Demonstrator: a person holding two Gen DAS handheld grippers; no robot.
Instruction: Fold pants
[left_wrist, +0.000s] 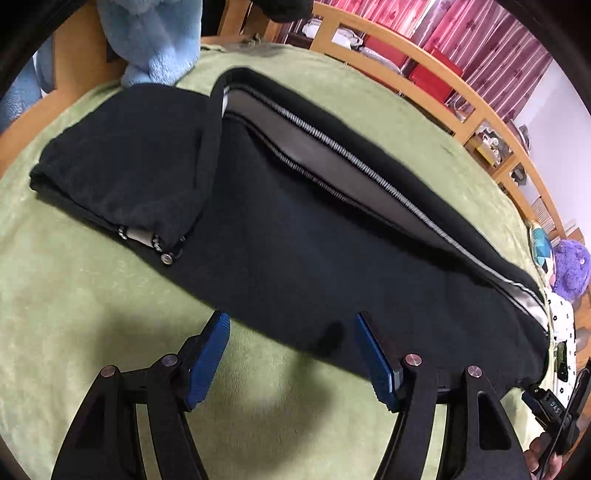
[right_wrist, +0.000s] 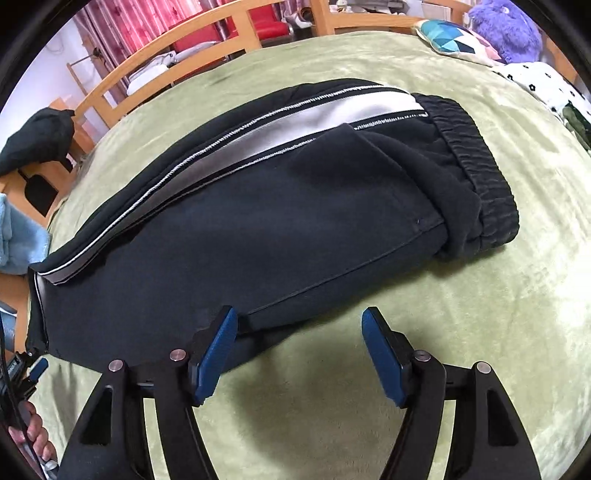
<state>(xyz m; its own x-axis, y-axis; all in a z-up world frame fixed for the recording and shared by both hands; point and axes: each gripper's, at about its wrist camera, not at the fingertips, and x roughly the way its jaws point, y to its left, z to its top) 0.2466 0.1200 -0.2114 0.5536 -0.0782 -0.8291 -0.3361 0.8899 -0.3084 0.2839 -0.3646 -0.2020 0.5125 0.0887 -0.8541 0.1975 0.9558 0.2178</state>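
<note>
Black pants (left_wrist: 303, 243) with a grey side stripe lie flat on a green blanket (left_wrist: 74, 295). In the left wrist view the leg ends are folded over at the left, with a snap button showing. My left gripper (left_wrist: 291, 328) is open, hovering at the pants' near edge. In the right wrist view the pants (right_wrist: 258, 229) show the elastic waistband (right_wrist: 476, 173) at the right. My right gripper (right_wrist: 299, 325) is open at the near edge, its left finger over the fabric, holding nothing.
A wooden bed rail (left_wrist: 443, 85) curves along the far side. A blue fleece (left_wrist: 147, 37) lies at the far left. A purple plush (right_wrist: 506, 26), a patterned cushion (right_wrist: 447, 37) and a spotted cloth (right_wrist: 543, 85) lie by the waistband end. A black garment (right_wrist: 37, 140) hangs on the rail.
</note>
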